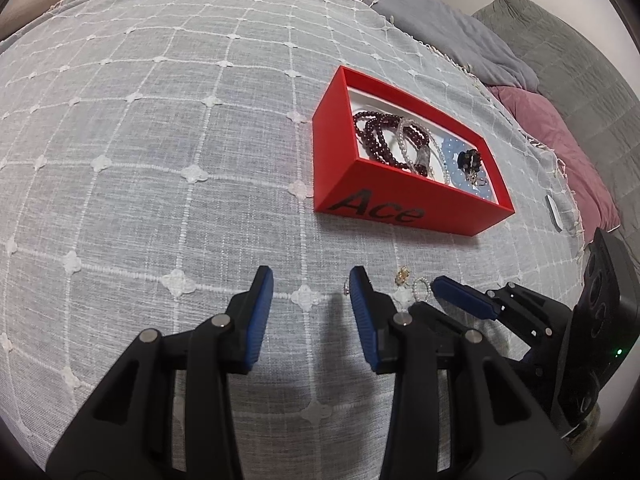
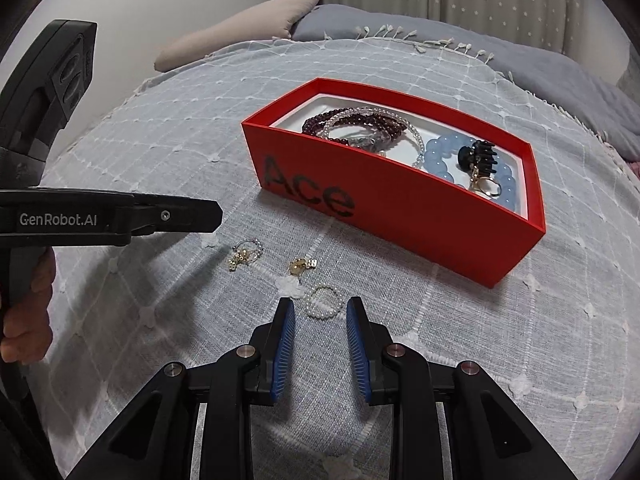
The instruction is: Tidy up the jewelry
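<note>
Red box [image 2: 400, 216], marked "Ace", on grey bedspread [image 2: 160, 152]: holds dark-red bead strand [image 2: 360, 120], blue bead bracelet [image 2: 440, 156], black clip [image 2: 480, 156].
Loose on spread, 7 o'clock of box: pearl ring [image 2: 322, 301], gold earring [image 2: 298, 266], gold charm w/ small ring [image 2: 244, 254].
R gripper [image 2: 320, 312]: jaws part open, empty; pearl ring just ahead at 12.
L gripper [image 1: 312, 284]: part open, empty.

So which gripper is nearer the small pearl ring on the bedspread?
Right. The right gripper has the pearl ring just ahead of its open fingers; the left gripper sits off to the side, past the gold charm.
</note>
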{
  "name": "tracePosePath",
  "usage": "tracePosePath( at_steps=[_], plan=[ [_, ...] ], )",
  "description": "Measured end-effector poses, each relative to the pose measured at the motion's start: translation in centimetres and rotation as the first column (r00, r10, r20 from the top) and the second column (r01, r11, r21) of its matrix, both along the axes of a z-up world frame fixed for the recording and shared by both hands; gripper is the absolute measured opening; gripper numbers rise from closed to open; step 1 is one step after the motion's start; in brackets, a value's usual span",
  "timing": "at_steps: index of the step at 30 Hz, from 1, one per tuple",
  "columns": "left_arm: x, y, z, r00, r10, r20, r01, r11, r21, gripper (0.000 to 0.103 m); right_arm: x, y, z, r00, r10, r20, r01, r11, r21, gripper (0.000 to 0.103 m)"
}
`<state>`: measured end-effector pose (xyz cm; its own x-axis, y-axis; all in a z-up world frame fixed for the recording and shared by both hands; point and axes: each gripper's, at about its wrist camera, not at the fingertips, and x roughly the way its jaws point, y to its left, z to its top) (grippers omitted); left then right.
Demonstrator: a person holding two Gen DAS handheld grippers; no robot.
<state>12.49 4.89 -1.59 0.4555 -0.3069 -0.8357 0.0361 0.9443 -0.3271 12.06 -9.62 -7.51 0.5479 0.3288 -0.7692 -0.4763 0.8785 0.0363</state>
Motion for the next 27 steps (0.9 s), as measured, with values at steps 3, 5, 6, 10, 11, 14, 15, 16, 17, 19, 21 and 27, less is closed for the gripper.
tracePosePath(
  at_steps=[3,5,6,10,11,14,15,16,17,19,21,27],
  plan=[
    [0.0,0.1,0.1,1.000,0.001,0.001,-0.001,1.000,-0.002,0.041,0.4,0.4,-0.2,1.000,-0.003,0.010,0.003,1.000,-0.007,0.028],
    [-0.1,0.2,0.1,1.000,0.002,0.002,-0.002,1.000,-0.004,0.041,0.5,0.5,-0.4,1.000,-0.003,0.019,0.003,1.000,-0.008,0.028],
    [-0.1,0.2,0.1,1.000,0.003,0.003,-0.003,1.000,-0.004,0.041,0.5,0.5,-0.4,1.000,-0.003,0.024,0.003,1.000,-0.006,0.028],
    [0.0,0.2,0.2,1.000,0.003,0.004,-0.003,1.000,-0.005,0.041,0.4,0.6,-0.6,1.000,0.008,0.027,-0.007,1.000,-0.004,0.016],
    [-0.1,0.3,0.2,1.000,0.002,0.004,-0.002,1.000,-0.005,0.041,0.3,0.5,-0.6,1.000,0.006,0.023,-0.006,1.000,-0.004,0.012],
    [-0.1,0.2,0.2,1.000,0.002,0.006,-0.002,1.000,-0.006,0.041,0.3,0.4,-0.3,1.000,-0.001,0.009,0.002,1.000,-0.005,0.005],
    [-0.1,0.2,0.2,1.000,0.001,0.007,-0.001,1.000,-0.007,0.041,0.4,0.3,-0.2,1.000,-0.005,-0.001,0.005,1.000,0.000,0.005],
    [-0.1,0.2,0.2,1.000,0.001,0.007,-0.001,1.000,-0.006,0.040,0.5,0.2,-0.2,1.000,-0.008,-0.007,0.008,1.000,0.001,0.005],
    [-0.1,0.2,0.2,1.000,0.002,0.009,-0.002,1.000,-0.002,0.037,0.5,0.1,0.0,1.000,-0.010,-0.010,0.010,1.000,-0.001,0.005],
    [-0.1,0.0,0.2,1.000,-0.004,0.010,0.004,1.000,0.001,0.035,0.4,-0.2,0.3,1.000,-0.015,-0.013,0.015,1.000,0.003,0.004],
    [-0.1,-0.2,0.2,1.000,-0.013,0.012,0.013,1.000,0.004,0.035,0.3,-0.6,0.7,1.000,-0.026,-0.012,0.026,1.000,0.009,0.004],
    [-0.2,-1.3,0.0,0.998,-0.060,0.016,0.060,0.998,0.023,0.034,0.2,-1.7,1.9,0.998,-0.054,-0.013,0.054,0.998,0.043,0.004]
  ],
)
